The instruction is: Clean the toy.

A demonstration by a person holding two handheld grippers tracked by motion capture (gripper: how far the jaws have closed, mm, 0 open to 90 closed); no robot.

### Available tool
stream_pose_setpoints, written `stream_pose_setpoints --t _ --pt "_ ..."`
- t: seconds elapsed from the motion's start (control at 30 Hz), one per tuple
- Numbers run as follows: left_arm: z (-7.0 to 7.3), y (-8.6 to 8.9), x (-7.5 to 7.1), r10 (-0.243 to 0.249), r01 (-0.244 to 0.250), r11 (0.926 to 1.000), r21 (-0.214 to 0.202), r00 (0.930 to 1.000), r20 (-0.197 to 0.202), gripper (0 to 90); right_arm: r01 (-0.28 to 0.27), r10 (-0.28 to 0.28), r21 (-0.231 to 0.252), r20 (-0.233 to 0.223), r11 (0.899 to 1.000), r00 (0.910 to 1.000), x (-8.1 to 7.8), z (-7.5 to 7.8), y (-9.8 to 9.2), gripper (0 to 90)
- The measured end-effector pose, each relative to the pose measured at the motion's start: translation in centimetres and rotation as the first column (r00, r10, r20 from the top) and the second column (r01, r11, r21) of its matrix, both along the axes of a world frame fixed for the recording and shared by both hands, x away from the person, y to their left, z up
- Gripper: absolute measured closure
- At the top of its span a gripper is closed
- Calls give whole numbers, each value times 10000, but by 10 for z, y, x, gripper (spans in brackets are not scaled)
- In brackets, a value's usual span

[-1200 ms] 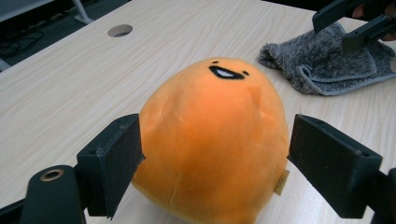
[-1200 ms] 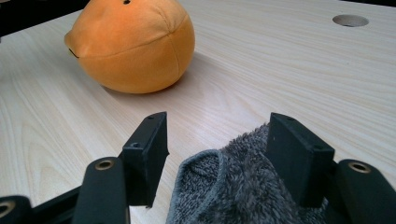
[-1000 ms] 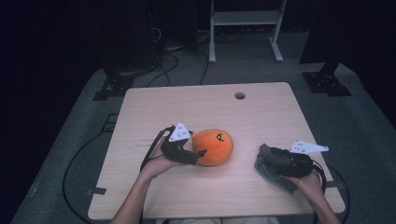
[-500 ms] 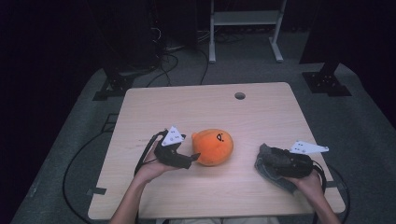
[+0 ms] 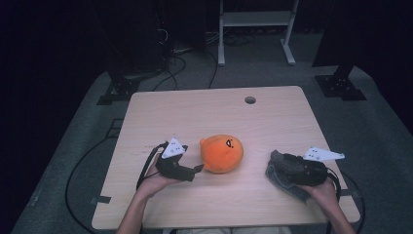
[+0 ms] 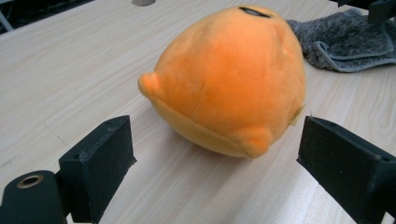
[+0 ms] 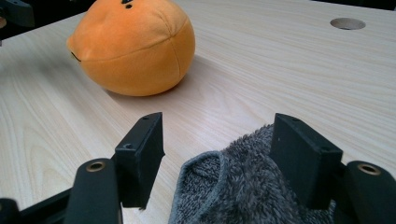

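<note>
An orange plush toy (image 5: pixel 222 153) lies near the middle of the wooden table (image 5: pixel 195 112). My left gripper (image 5: pixel 197 169) sits just left of it, and its jaws have just been opening. In the left gripper view the plush (image 6: pixel 229 79) lies a little ahead of the left gripper (image 6: pixel 215 140), with nothing between the pads. At the right, my right gripper (image 5: pixel 273 168) rests low over a grey fuzzy cloth (image 5: pixel 280 183). In the right gripper view its jaws (image 7: pixel 219 135) stand wide apart with a fold of the cloth (image 7: pixel 243 186) between them, not squeezed.
A round cable hole (image 5: pixel 250 100) is in the table's far side. A dark cable (image 5: pixel 146 165) trails from the left gripper over the table's left edge. Beyond the table, stand legs (image 5: pixel 221 53) and floor cables (image 5: pixel 180 63) lie on grey carpet.
My left gripper has drawn back from the plush toward the near edge and let it go; its jaws now stand clear of it. The right gripper and cloth have not moved.
</note>
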State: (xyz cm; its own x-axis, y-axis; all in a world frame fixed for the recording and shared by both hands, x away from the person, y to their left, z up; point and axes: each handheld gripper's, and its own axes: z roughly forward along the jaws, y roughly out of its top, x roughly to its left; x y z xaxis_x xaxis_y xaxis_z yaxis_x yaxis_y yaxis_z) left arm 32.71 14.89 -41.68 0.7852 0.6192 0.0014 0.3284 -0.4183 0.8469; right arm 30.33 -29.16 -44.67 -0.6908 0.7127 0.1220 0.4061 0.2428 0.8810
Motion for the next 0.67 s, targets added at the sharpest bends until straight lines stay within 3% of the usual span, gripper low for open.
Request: stream_pose_setpoints --t 0.37,0.67 --pt "-21 14 -6 435 -433 9990 115 9988 -217 85 -5 5 2 -54 10000 10000 0 -1 -1 332" --pt "-31 19 -10 893 -897 9960 -44 9948 -496 59 -115 114 -81 -94 9999 9999 0 -3 1 332"
